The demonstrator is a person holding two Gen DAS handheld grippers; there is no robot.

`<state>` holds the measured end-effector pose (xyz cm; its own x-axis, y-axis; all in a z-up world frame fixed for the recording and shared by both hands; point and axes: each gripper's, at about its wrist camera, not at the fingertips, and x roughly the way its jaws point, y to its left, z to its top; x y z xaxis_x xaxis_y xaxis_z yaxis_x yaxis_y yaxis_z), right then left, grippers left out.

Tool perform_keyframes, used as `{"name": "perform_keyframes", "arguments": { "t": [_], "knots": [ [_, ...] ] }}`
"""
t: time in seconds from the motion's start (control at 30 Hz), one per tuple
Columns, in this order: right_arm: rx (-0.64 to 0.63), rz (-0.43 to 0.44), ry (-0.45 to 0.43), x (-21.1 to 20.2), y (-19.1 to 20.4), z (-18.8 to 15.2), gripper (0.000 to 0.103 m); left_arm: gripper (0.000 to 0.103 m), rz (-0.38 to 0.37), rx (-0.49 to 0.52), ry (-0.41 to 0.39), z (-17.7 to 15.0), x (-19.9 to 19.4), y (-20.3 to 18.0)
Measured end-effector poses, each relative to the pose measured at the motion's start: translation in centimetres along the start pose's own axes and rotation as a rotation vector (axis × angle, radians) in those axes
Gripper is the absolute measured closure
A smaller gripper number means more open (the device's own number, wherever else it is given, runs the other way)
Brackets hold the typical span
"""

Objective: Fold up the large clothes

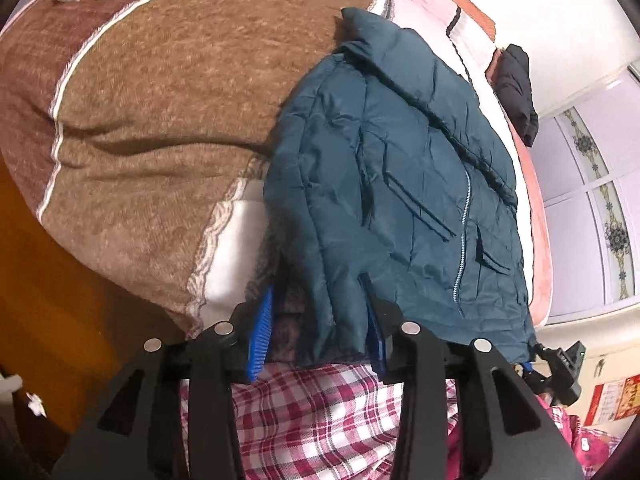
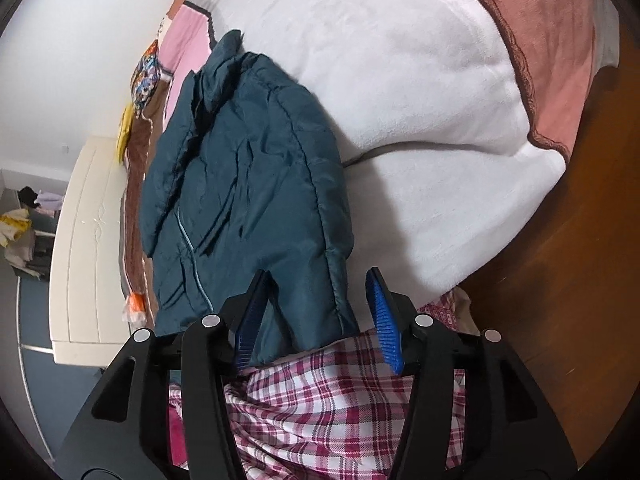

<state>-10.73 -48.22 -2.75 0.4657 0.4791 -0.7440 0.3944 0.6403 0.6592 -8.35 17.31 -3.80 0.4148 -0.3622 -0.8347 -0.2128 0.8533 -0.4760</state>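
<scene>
Plaid pink-and-white fabric [image 1: 320, 412] sits closest to both cams, right under the claws, prob. your own clothing, can't confirm. Just past it: the teal quilted puffer jacket [image 1: 400, 184], zipped front up, lying on the bed w/ its hem edge toward you and collar end away. So the long axis runs straight out from you, hem near, collar far.

Your left claw [image 1: 318, 320] is spread wide; the hem's left corner hangs between the two blue ribbed pads [image 1: 262, 328], but nothing's pinched. Its right finger looks to touch or dent the fabric; left pad is clear of it. Your right claw [image 2: 316, 316] is likewise spread apart, w/ the hem's right corner between the fingers, one finger pressing a notch in the hem, other pad off the cloth. Neither is gripping anything.

Key relation: each claw straddles its own hem corner, both about equally near, jacket dead ahead. Judging from that, next is likely closing on both corners and carrying the hem toward the collar, i.e. a fold across the long axis. Slick shell may slip, so bite deep.

Outward: jacket overlaps a brown fuzzy blanket [image 1: 160, 120] on its left and a white-and-pink plush blanket [image 2: 420, 120] on its right. Small black garment [image 1: 516, 88] lies at the far bed edge, well apart. Wood floor [image 2: 560, 280] beside the bed.
</scene>
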Motion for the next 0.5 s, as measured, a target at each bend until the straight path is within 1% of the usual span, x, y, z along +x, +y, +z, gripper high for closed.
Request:
{"name": "perform_keyframes", "arguments": {
  "t": [0.1, 0.27, 0.33, 0.37, 0.4, 0.5],
  "knots": [
    [0.008, -0.004, 0.005, 0.2, -0.2, -0.1, 0.052, 0.057, -0.001, 0.003, 0.013, -0.2, 0.2, 0.0],
    [0.002, -0.005, 0.023, 0.8, -0.1, -0.1, 0.052, 0.055, -0.013, 0.020, 0.036, -0.5, 0.7, -0.5],
    [-0.011, 0.001, 0.028, 0.8, -0.2, -0.3, 0.053, 0.055, -0.014, 0.025, 0.033, -0.6, 0.7, -0.6],
    [-0.021, -0.001, 0.030, 0.7, -0.1, -0.4, 0.055, 0.056, -0.016, 0.029, 0.032, -0.6, 0.6, -0.6],
    [-0.031, 0.005, 0.034, 0.7, 0.0, -0.6, 0.060, 0.056, -0.021, 0.034, 0.032, -0.6, 0.5, -0.7],
    [-0.041, 0.012, 0.035, 0.8, 0.2, -0.8, 0.064, 0.056, -0.032, 0.055, 0.037, -0.8, 0.5, -1.0]
  ]
}}
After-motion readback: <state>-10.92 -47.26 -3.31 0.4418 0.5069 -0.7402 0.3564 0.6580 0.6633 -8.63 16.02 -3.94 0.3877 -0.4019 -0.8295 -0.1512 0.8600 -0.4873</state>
